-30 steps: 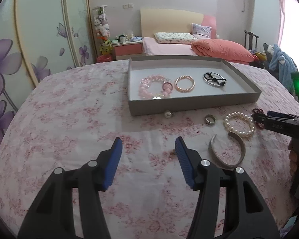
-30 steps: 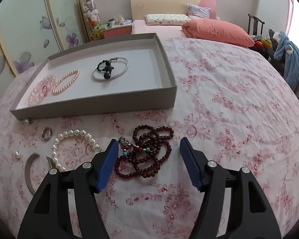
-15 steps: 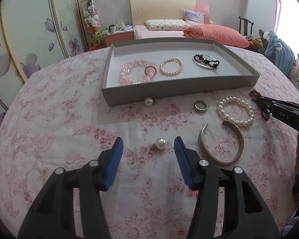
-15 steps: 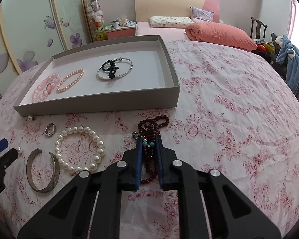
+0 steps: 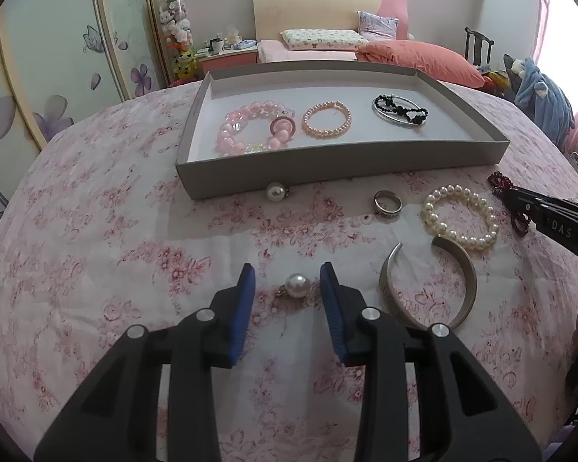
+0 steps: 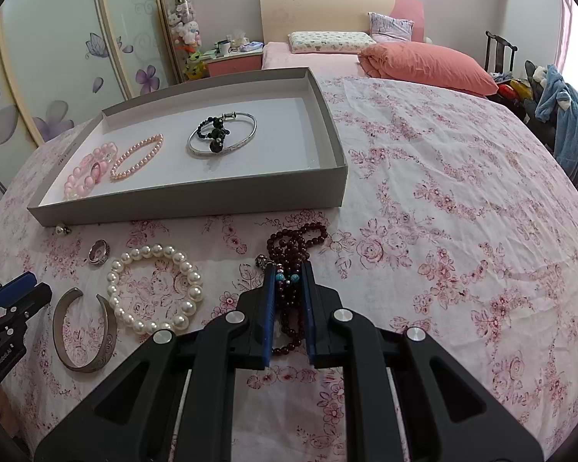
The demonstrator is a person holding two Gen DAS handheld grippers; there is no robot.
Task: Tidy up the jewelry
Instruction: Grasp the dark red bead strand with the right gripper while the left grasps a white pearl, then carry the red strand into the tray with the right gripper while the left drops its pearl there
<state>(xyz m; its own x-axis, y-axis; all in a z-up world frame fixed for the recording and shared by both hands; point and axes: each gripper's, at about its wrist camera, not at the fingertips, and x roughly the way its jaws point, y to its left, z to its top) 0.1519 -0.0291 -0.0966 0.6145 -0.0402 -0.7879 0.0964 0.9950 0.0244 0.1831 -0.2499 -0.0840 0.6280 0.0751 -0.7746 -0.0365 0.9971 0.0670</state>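
Blue-padded right gripper (image 6: 286,269) pinches the dark red bead strand (image 6: 294,242) lying on the floral cloth (image 6: 443,211). Left gripper (image 5: 288,271) jaws spread, a pearl earring (image 5: 297,285) between the tips, untouched. Silver cuff (image 5: 435,281), pearl bracelet (image 5: 460,215) and ring (image 5: 387,204) lie beside; grey tray (image 5: 327,171) beyond holds three bracelets.

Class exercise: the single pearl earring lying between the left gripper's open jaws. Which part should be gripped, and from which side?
Grip the round pearl earring across its ball, coming straight down from above with the left gripper as aligned. Its small metal fitting points left, too thin to pinch; the ball offers the only solid width.
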